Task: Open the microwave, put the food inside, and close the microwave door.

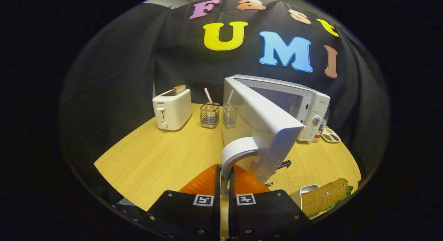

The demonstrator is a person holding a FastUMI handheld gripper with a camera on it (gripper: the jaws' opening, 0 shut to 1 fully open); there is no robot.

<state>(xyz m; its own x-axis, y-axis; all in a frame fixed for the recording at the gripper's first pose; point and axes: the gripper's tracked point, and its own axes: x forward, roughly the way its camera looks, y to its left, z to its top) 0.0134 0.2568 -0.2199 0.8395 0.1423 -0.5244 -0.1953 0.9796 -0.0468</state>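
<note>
White plastic is what my claw (225, 185) is clamped on: both fingers press against the curved handle (238, 149) of the microwave (304, 102) door (263, 119), which stands swung well out from the oven body toward me, its inner face with a dotted mesh window turned to the right. The microwave is a white box near the far right edge of the light wooden desk (155, 158), with a round dial and a keypad on its right panel and a small logo above them that is too small for me to read. The food (323, 197), a long brown bread roll with green leaf showing under it, lies on a white tray (304, 192) at the near right edge of the desk, just right of my fingers and apart from the door. Toward the far left corner stands a cream toaster (172, 109) marked SUPOR on its front, with a slice of toast (179, 89) sticking up from a slot. Between the toaster and the microwave are two wire holders (209, 114), each with a pink striped straw. Behind the microwave's right side, at the far right edge, sits a small tray with compartments (330, 135).
</note>
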